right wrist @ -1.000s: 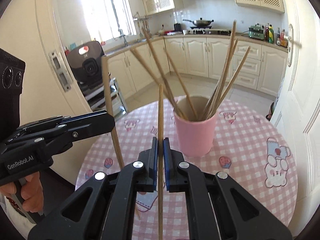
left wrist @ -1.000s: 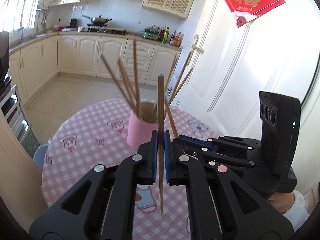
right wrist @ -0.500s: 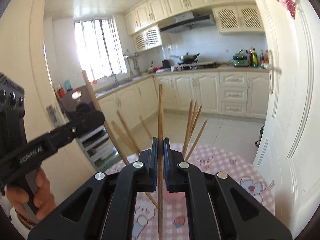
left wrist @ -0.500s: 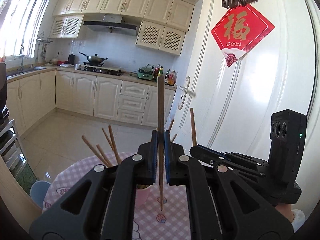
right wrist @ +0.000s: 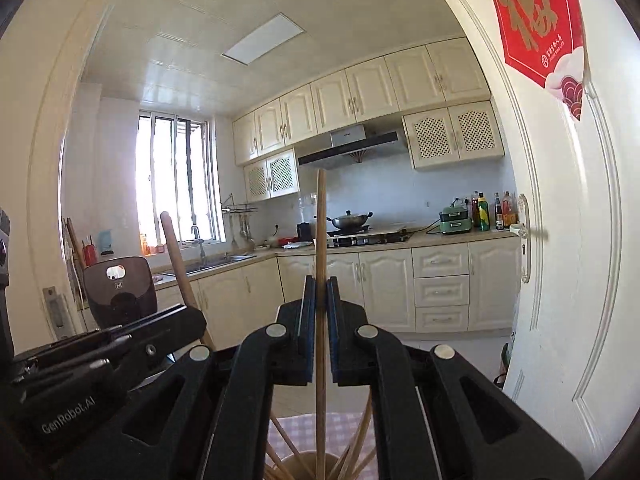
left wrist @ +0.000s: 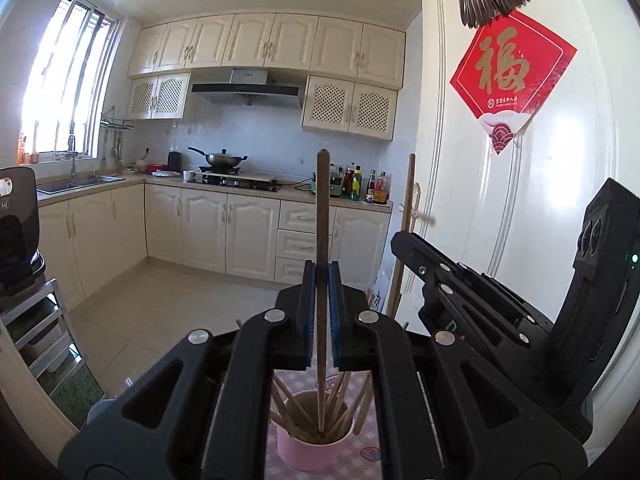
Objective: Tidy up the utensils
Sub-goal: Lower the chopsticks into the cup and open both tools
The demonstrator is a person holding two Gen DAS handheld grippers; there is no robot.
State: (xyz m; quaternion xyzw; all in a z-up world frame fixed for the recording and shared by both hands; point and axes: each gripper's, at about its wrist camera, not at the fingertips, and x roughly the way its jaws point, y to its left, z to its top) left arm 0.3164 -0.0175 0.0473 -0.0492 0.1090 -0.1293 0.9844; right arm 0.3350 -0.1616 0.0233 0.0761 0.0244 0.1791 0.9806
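Each hand-held gripper, left (left wrist: 320, 312) and right (right wrist: 319, 320), is clamped on one upright chopstick, a dark one (left wrist: 322, 216) on the left and a paler one (right wrist: 320, 232) on the right. Both have risen and tipped level within the last second, so the pink cup (left wrist: 316, 448) of chopsticks on the checked surface (left wrist: 370, 454) has dropped low and near in view. Both sticks look poised over it, not yet released.

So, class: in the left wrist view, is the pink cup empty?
No, the pink cup holds several chopsticks leaning against its inside.
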